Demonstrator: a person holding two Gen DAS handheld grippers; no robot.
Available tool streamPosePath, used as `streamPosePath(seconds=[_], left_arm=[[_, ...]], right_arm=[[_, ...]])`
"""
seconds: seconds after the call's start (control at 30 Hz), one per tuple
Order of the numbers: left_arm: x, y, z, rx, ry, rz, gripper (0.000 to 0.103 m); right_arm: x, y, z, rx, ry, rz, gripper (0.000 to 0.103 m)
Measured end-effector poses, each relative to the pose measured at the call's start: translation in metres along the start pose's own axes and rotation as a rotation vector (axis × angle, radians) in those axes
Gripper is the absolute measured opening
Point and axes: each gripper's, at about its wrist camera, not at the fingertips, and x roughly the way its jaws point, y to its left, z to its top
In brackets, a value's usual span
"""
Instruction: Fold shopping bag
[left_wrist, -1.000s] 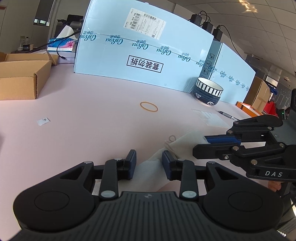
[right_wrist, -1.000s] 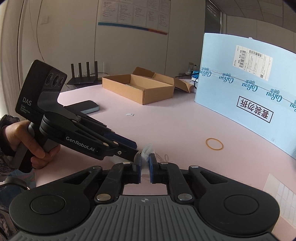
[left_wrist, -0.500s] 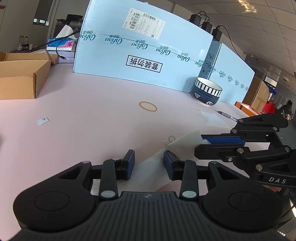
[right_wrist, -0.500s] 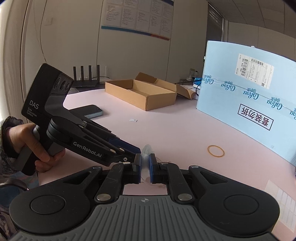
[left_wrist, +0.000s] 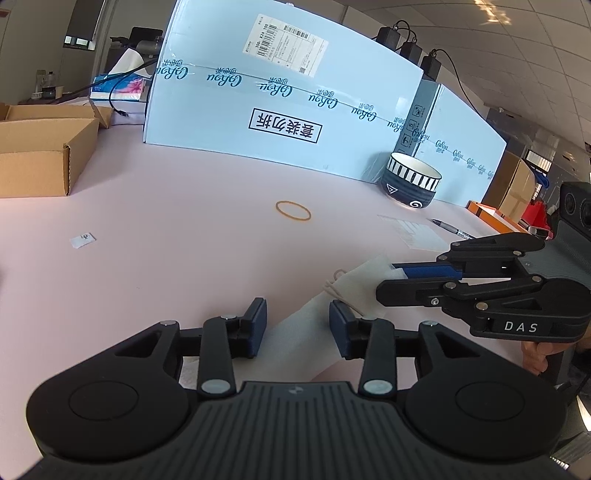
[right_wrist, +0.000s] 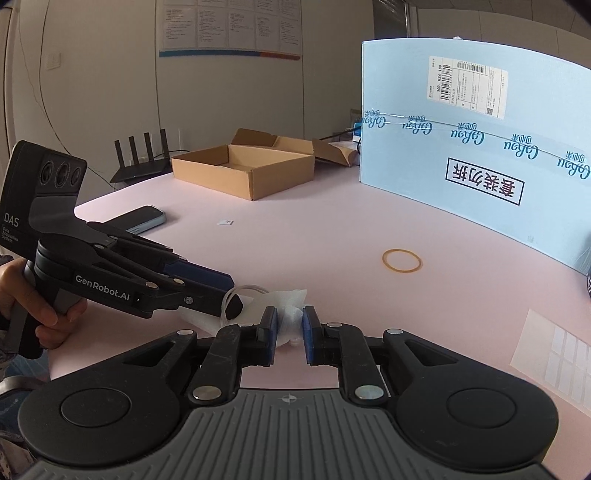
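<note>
A small white shopping bag (left_wrist: 354, 280) with a cord loop lies crumpled on the pink table. My left gripper (left_wrist: 298, 325) is open, its blue pads on either side of the bag's near end. My right gripper (left_wrist: 386, 278) comes in from the right at the bag's far end. In the right wrist view the bag (right_wrist: 288, 299) sits bunched in the narrow gap of my right gripper (right_wrist: 290, 325), whose jaws stand slightly parted. My left gripper (right_wrist: 231, 291), held by a hand, reaches in from the left over the bag.
A rubber band (left_wrist: 293, 211) lies mid-table. Further back are a striped bowl (left_wrist: 413, 181), a pen (left_wrist: 450, 229) and tall light-blue boxes (left_wrist: 295, 110). An open cardboard box (right_wrist: 243, 170), a phone (right_wrist: 140, 219) and a router (right_wrist: 140, 158) are at the left.
The right gripper's jaws have parted a little around the bag, and more of the bag now shows on the table. The left gripper stays open over the near end.
</note>
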Motion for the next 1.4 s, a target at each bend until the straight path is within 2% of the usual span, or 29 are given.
streamPosePath(seconds=[0.1,0.27,0.33,0.5,0.67,0.73,0.9,1.0,1.03,1.1,1.17,1.4], left_arm=[[0.000,0.000,0.000,0.001,0.001,-0.001,0.036],[0.001,-0.001,0.000,0.011,0.005,-0.004,0.038],[0.001,-0.002,0.001,0.017,0.007,-0.006,0.040],[0.002,-0.002,0.000,0.019,0.009,-0.013,0.042],[0.001,0.000,0.000,0.008,0.008,-0.024,0.043],[0.000,0.001,0.000,0.000,0.003,-0.029,0.044],[-0.003,0.004,-0.001,-0.024,-0.012,-0.042,0.046],[-0.012,0.006,-0.003,-0.042,-0.035,-0.044,0.061],[-0.016,0.007,-0.005,-0.042,-0.043,-0.047,0.063],[-0.021,0.006,-0.009,-0.035,-0.042,-0.034,0.063],[-0.024,0.003,-0.013,-0.021,-0.038,-0.003,0.063],[-0.023,-0.009,-0.011,0.035,-0.030,0.036,0.063]], right_arm=[[0.001,-0.012,0.000,0.081,0.008,0.029,0.030],[0.007,-0.034,-0.001,0.239,0.026,0.091,0.031],[0.011,-0.035,-0.002,0.262,0.041,0.119,0.031],[0.017,-0.028,0.000,0.249,0.059,0.140,0.031],[0.014,-0.019,0.002,0.201,0.051,0.132,0.023],[0.009,-0.014,0.003,0.176,0.031,0.122,0.012],[0.000,-0.010,0.004,0.123,-0.003,0.118,0.011],[-0.006,-0.015,0.005,0.126,-0.024,0.104,0.011],[-0.009,-0.019,0.005,0.136,-0.034,0.097,0.011],[-0.013,-0.024,0.006,0.138,-0.047,0.087,0.011],[-0.017,-0.021,0.005,0.099,-0.051,0.074,0.011],[-0.026,-0.007,0.004,-0.015,-0.082,0.020,0.011]])
